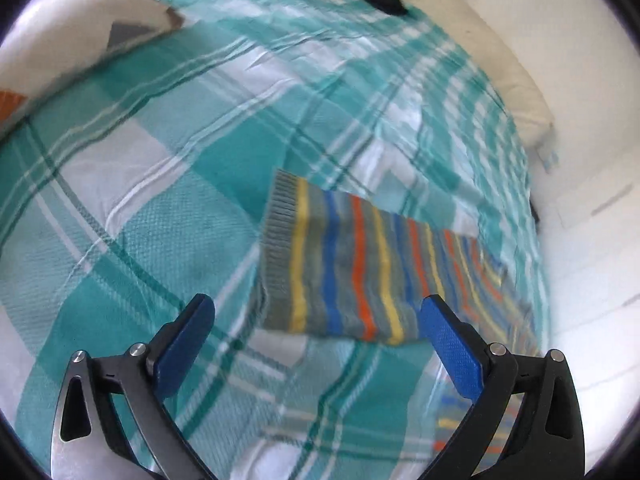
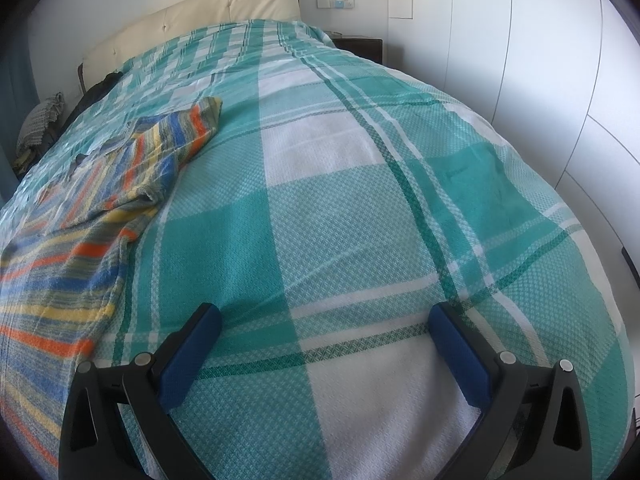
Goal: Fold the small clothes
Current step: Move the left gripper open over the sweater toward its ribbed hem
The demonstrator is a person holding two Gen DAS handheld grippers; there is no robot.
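Left gripper jaws spread wide, empty, hovering just above the teal plaid bedspread. Right gripper also spread wide, empty, over bare bedspread. Striped knit garment lies flat on the bed just ahead of the left gripper; in the left wrist view its long axis runs left to right, ribbed grey cuff end pointing left. In the right wrist view it sits well off to the left. Beyond: patterned pillow, cream headboard, white wall cabinets.
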